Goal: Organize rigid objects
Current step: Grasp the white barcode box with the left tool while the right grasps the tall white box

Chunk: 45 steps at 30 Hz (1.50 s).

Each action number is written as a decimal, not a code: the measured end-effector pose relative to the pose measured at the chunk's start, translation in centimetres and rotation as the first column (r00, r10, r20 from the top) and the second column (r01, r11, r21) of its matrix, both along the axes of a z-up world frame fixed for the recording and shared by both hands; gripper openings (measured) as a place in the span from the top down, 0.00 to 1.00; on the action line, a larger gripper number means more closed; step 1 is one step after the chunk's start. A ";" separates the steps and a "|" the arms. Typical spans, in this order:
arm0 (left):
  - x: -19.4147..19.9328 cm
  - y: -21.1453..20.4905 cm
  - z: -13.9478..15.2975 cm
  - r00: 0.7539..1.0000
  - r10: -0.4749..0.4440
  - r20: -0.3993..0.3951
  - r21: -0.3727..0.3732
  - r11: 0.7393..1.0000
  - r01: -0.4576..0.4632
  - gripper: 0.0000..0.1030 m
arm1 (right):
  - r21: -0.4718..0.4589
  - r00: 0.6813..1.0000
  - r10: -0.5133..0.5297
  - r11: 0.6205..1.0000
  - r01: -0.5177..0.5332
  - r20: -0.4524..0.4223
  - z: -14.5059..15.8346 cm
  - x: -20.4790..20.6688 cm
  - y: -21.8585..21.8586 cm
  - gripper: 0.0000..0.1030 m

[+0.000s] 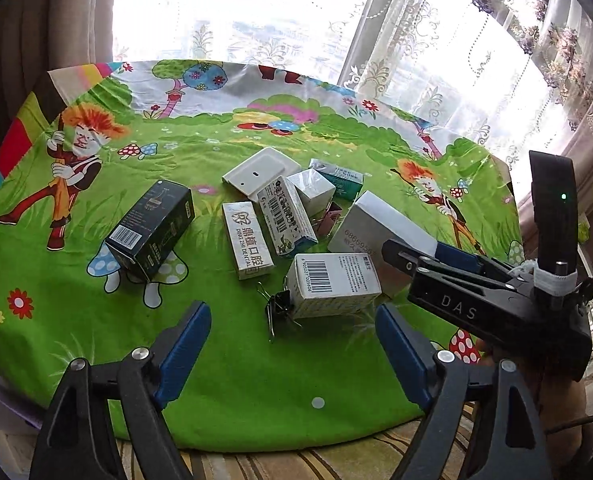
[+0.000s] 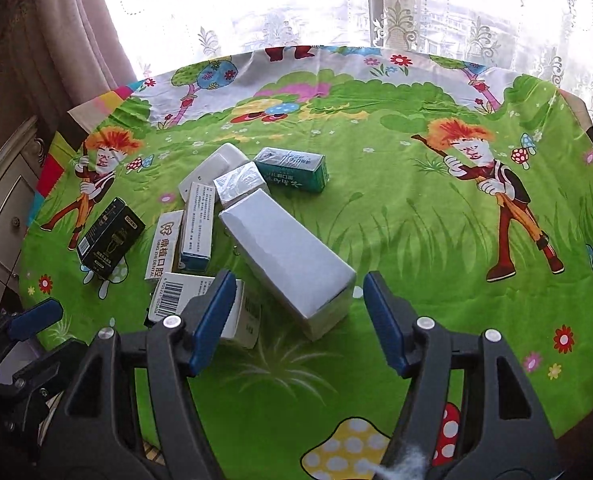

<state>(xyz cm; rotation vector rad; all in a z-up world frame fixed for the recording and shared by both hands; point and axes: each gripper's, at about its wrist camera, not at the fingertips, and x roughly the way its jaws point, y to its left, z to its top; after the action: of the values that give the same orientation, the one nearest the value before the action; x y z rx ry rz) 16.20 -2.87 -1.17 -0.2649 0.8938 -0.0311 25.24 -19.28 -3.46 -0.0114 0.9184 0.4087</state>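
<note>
- Left gripper [image 1: 292,344]: fingers wide, nothing held, above the barcode box [image 1: 334,285].
- Right gripper [image 2: 298,320]: fingers apart, empty, near the long white box [image 2: 288,256].
- Boxes clustered on the tabletop [image 1: 256,392].

a round table under a green cartoon cloth [image 2: 376,240] bears clustered small boxes [image 2: 288,256] and binder clips [image 1: 276,308].

Boxes crowded the cloth's [image 2: 376,216] middle — the long white box [image 2: 288,256] foremost. Open green lay right of it.

Right claw [image 2: 296,322] gapes above the long white box [image 2: 286,258] (cluttered cartoon cloth [image 2: 396,216]).
</note>
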 end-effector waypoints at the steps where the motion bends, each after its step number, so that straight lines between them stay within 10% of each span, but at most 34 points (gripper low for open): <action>1: 0.3 -0.3 -0.2 1.000 -0.007 -0.006 0.001 1.000 0.007 0.17 | -0.004 1.000 0.015 1.000 -0.015 0.006 -0.2 0.2 0.2 0.32; 10: 1.4 -1.2 -1.0 0.999 -0.022 -0.038 0.011 1.000 0.022 0.15 | -0.070 0.989 0.138 0.989 -0.134 0.055 -0.8 1.4 1.5 0.33; 14: 2.0 -1.8 -1.0 0.999 -0.023 -0.041 0.024 0.999 0.024 0.11 | -0.057 0.992 0.127 0.991 -0.125 0.028 -1.4 1.7 1.1 0.53; 35: 6.9 -5.9 -3.9 0.991 -0.018 -0.130 0.171 0.985 0.040 0.01 | 0.019 0.970 -0.241 0.970 0.240 0.019 -1.6 3.1 -5.9 0.63; 40: 7.1 -6.2 -4.4 0.989 -0.037 -0.142 0.182 0.981 0.063 0.28 | 0.008 0.971 -0.237 0.971 0.237 0.019 -1.8 3.1 -5.5 0.63; 45: 6.9 -6.2 -4.4 0.991 -0.051 -0.124 0.169 0.983 0.072 0.29 | -0.004 0.971 -0.237 0.972 0.237 0.027 -1.9 3.0 -5.4 0.63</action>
<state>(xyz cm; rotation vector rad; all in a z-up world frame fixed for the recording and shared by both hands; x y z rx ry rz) 23.11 -9.08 -5.57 -0.0767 1.0167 0.0050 28.23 -24.63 -5.37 0.0856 0.8833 0.1829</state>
